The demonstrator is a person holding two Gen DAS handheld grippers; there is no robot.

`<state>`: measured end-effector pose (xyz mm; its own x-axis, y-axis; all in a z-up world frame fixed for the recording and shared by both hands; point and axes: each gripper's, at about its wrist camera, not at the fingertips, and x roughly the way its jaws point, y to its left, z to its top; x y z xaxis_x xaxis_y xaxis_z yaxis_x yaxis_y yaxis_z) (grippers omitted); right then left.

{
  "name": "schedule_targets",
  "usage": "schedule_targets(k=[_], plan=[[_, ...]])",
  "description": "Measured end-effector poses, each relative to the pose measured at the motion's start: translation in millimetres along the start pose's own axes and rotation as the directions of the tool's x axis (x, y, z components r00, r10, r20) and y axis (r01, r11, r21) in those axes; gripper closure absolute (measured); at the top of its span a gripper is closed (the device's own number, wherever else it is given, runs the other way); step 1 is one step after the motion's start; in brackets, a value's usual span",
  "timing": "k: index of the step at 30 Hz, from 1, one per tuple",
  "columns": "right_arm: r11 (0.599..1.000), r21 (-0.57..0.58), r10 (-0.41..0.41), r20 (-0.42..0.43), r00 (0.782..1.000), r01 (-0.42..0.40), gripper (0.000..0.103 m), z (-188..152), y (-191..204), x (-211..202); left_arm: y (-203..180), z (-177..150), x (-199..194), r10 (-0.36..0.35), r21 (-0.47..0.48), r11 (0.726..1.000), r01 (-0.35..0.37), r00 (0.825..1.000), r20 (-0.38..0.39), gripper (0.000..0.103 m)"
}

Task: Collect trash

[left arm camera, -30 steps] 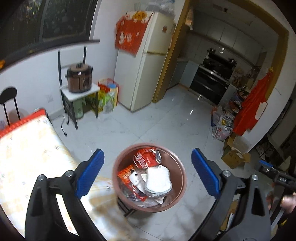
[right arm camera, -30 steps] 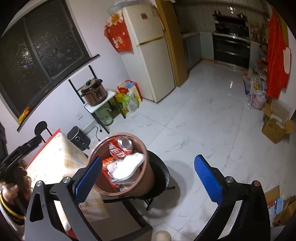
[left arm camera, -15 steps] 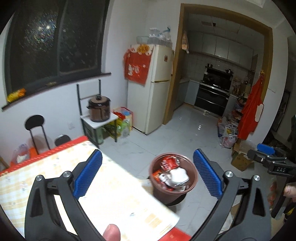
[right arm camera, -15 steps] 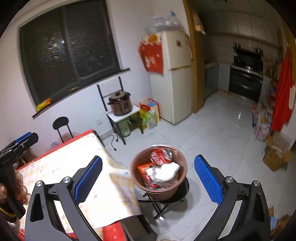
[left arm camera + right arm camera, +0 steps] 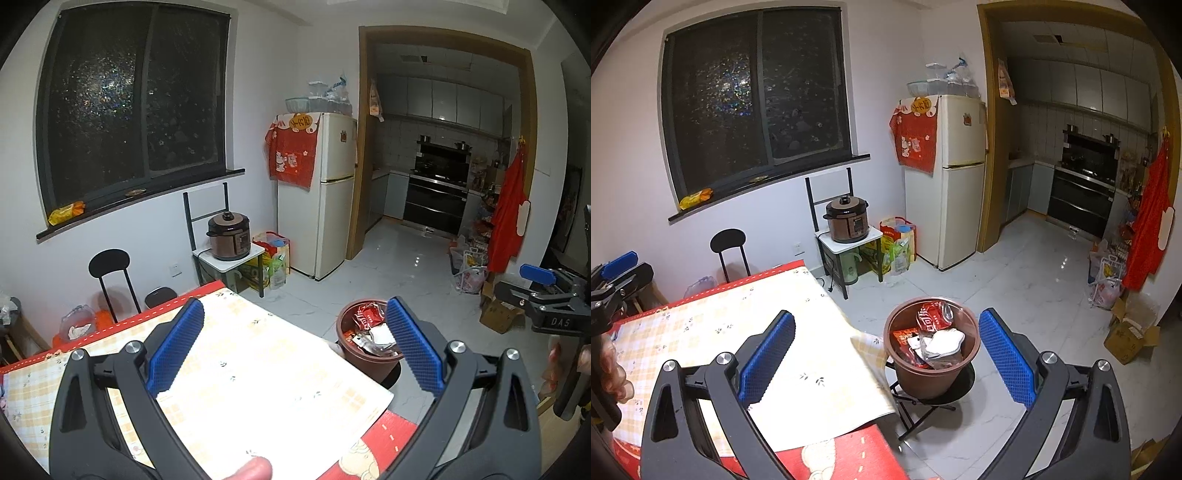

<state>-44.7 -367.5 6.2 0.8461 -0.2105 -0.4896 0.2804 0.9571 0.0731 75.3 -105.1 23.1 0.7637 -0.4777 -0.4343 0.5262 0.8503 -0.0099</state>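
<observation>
A brown round bin (image 5: 932,354) stands on a black stool (image 5: 932,400) just past the table's corner, filled with a crushed red can (image 5: 932,315), red wrappers and white paper. In the left wrist view the bin (image 5: 365,341) shows beyond the table edge, partly behind a blue pad. My left gripper (image 5: 293,347) is open above the table, nothing between its pads. My right gripper (image 5: 886,356) is open too, empty, with the bin between and beyond its fingers. The right gripper's blue tip (image 5: 537,273) appears at the right of the left wrist view.
The table (image 5: 258,369) carries a yellow checked cloth with a red border. A white fridge (image 5: 956,177), a rice cooker (image 5: 847,219) on a small rack, bags, a black chair (image 5: 729,251) and cardboard boxes (image 5: 1130,338) line the tiled floor. A doorway opens onto the kitchen.
Both grippers have pulled back and up from right over the bin; the bin now looks small and farther off, and the table fills the foreground. Both stay open.
</observation>
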Motion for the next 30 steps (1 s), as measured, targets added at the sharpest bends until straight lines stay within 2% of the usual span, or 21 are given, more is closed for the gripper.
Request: schedule_targets(k=[13, 30], plan=[[1.0, -0.016, -0.023, 0.015, 1.0, 0.023, 0.005, 2.4, 20.1, -8.9, 18.8, 0.2, -12.1, 0.009, -0.011, 1.0, -0.009, 1.0, 0.003, 0.006], [0.999, -0.031, -0.04, 0.016, 0.999, 0.041, 0.005, 6.0, 23.1, -10.2, 15.6, 2.0, -10.5, 0.005, -0.016, 1.0, -0.005, 1.0, 0.003, 0.006]])
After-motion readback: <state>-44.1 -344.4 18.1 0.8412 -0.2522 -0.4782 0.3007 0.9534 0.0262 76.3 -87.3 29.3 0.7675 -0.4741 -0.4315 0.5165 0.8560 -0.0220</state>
